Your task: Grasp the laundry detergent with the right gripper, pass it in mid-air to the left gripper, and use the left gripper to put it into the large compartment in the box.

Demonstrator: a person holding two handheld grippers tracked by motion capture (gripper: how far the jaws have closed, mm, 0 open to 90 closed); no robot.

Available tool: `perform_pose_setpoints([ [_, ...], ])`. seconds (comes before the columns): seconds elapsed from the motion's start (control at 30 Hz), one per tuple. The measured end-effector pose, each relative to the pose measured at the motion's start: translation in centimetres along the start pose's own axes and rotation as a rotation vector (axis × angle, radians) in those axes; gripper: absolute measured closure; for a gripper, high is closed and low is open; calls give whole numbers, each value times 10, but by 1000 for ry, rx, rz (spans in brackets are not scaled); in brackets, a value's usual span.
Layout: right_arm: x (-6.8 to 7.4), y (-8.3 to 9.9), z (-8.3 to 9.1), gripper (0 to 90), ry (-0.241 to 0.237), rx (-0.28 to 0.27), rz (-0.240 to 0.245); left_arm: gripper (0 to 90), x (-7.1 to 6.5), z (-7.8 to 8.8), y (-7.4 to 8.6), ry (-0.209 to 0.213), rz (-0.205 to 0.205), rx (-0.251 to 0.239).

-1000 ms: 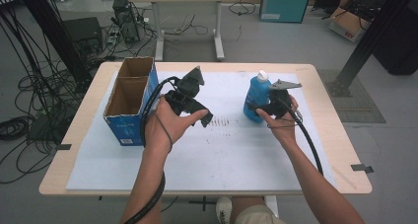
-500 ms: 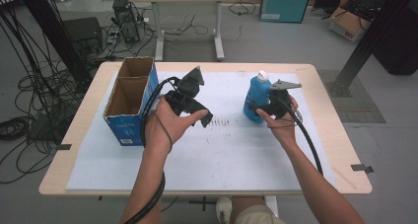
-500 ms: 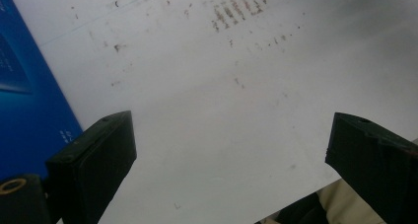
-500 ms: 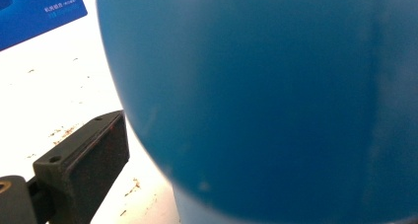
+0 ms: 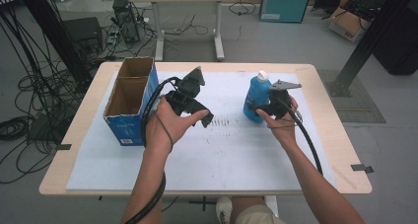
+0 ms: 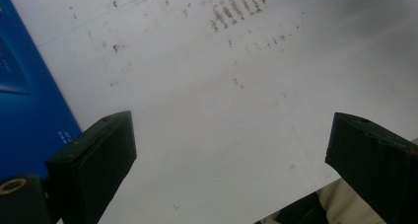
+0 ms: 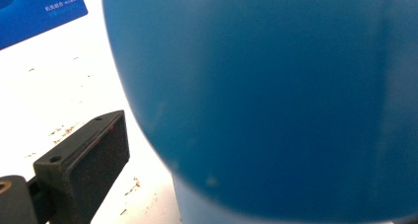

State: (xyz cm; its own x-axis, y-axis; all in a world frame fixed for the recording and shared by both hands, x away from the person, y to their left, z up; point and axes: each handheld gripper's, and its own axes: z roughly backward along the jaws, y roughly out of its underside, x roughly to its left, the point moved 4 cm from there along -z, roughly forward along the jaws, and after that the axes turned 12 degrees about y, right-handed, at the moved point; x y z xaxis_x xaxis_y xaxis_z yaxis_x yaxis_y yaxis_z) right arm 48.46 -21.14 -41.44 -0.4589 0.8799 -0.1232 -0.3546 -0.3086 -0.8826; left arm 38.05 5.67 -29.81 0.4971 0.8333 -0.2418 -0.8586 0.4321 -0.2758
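Right hand-held gripper [image 5: 257,107] sat hard against the side of a blue bottle [image 5: 257,98] that stood upright on the right half of the desk [image 5: 325,135], its white cap [image 5: 262,75] pointing straight up. Seen along that gripper's own jaws, the bottle's blue wall [image 7: 276,100] loomed just past one black jaw, which stood clear of the plastic with white desk showing between them; the other jaw was hidden behind the bottle, so the jaws read as spread around the body, not yet pinching it. The bottle's long axis ran vertical, and the gripper came at it from the person's right, level with the lower body. The right hand [image 5: 280,119] was much the nearer of the two.

Left hand-held gripper [image 5: 194,103] hung over the middle of the white sheet [image 5: 222,150], jaws wide apart with nothing between them but the stained surface [image 6: 231,110]. Farther left, an open cardboard box [image 5: 129,101] with blue sides stood near the desk's left edge, well apart from the bottle. Any carry to that box would, by judgement, run leftward across the sheet, past the idle left gripper.
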Motion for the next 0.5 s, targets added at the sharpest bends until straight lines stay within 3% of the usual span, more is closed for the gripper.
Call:
perform_pose_setpoints([
  [0.5, 1, 0, 0, 26, 0, -2, 1, 53, 1, 0, 1, 3, 6, -3],
])
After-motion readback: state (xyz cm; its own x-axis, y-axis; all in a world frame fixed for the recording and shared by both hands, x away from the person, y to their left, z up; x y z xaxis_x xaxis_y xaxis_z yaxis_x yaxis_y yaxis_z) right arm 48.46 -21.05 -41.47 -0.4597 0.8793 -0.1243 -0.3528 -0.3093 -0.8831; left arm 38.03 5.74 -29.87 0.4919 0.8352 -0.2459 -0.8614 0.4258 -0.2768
